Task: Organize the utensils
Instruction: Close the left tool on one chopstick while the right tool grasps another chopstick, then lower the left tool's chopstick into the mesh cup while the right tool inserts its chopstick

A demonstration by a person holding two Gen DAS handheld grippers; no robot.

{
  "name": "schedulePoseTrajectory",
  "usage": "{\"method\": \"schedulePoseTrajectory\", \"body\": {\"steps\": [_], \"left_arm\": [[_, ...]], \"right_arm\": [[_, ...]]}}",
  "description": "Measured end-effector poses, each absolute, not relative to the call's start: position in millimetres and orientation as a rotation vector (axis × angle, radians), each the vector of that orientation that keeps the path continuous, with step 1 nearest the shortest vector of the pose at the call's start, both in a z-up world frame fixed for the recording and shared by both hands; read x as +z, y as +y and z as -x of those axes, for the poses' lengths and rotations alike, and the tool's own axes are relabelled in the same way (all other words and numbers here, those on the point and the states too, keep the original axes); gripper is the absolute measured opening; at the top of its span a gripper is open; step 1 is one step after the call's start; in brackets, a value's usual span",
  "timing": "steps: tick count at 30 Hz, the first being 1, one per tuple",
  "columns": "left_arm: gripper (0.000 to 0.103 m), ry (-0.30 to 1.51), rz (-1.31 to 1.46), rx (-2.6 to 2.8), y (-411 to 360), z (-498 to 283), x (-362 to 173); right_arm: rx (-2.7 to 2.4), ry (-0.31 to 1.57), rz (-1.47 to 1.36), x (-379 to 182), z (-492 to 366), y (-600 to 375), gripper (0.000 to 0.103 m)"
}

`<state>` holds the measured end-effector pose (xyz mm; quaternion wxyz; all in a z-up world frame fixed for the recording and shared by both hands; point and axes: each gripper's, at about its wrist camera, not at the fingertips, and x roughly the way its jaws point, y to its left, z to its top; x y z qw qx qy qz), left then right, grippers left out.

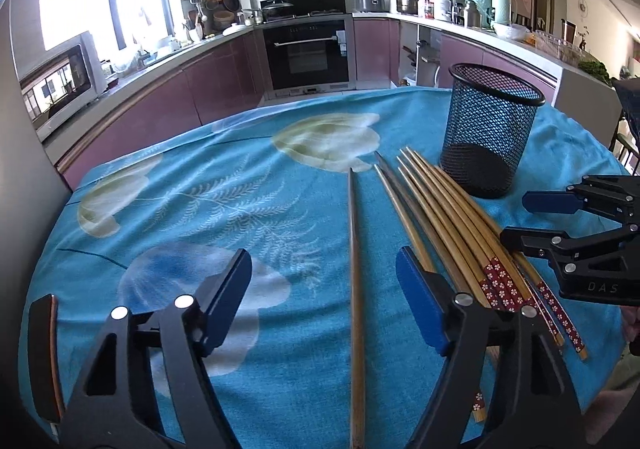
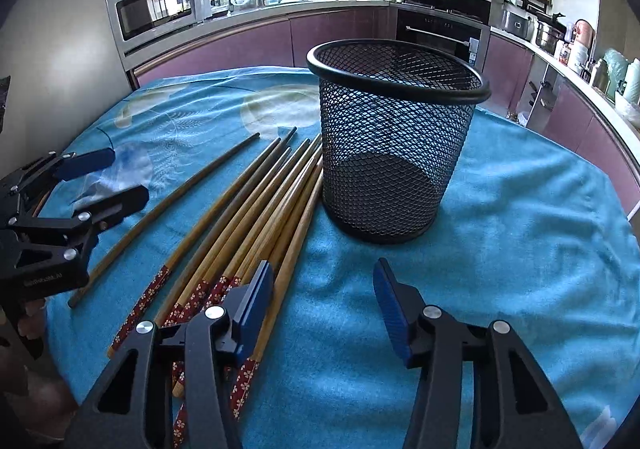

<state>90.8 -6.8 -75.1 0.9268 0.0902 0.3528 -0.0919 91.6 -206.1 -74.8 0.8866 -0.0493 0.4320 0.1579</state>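
Note:
Several bamboo chopsticks (image 1: 452, 233) with red flowered ends lie in a loose bundle on the blue tablecloth (image 1: 240, 189). One plain chopstick (image 1: 356, 289) lies apart, to their left. My left gripper (image 1: 324, 273) is open and low over the cloth, with that lone chopstick lying between its fingers, untouched. A black mesh cup (image 1: 492, 129) stands upright and empty behind the bundle. In the right wrist view my right gripper (image 2: 322, 277) is open just right of the chopstick bundle (image 2: 248, 217), in front of the mesh cup (image 2: 400, 137). The left gripper (image 2: 124, 175) shows at the left there.
The right gripper (image 1: 518, 219) reaches in from the right over the flowered ends. A hand (image 2: 32, 321) holds the left tool. Purple kitchen cabinets, an oven (image 1: 308, 53) and a microwave (image 2: 160, 5) stand beyond the table's far edge.

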Motion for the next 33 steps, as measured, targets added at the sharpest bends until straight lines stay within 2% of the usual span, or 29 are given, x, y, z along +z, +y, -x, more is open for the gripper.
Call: {"method": "schedulePoseTrajectory", "body": {"steps": [3,8,12,13,15,17,24,33], "left_arm": [[0.067,0.766,-0.181,-0.213,-10.7,-98.6,-80.2],[0.053,0.842,-0.151,-0.248,-13.4,-115.5,-91.7],[0.041,0.883,-0.121,-0.276,-17.9,-128.6,-99.8],[0.033,0.885,-0.12,-0.279,-18.1,-129.9,-100.4],[0.023,0.893,-0.102,-0.284,-18.7,-133.8,-101.5],[0.009,0.904,-0.068,-0.294,-16.4,-133.2,-99.3],[0.008,0.905,0.018,-0.314,-8.2,-129.0,-91.9],[0.008,0.763,0.105,-0.466,-2.4,-97.0,-19.4]], "right_arm": [[0.334,0.918,0.123,-78.3,-96.5,-202.2,0.045],[0.342,0.922,0.117,-77.8,-103.7,-199.1,0.044],[0.376,0.936,0.063,-77.5,-108.8,-203.9,0.019],[0.382,0.94,0.048,-77.6,-109.8,-206.4,0.013],[0.4,0.951,0.001,-77.6,-112.1,-211.8,0.006],[0.414,0.955,-0.039,-77.8,-111.8,-217.3,0.006],[0.453,0.904,-0.054,-63.0,-100.2,-221.8,0.006],[0.551,0.724,-0.122,-6.7,-82.3,-241.6,0.006]]}}
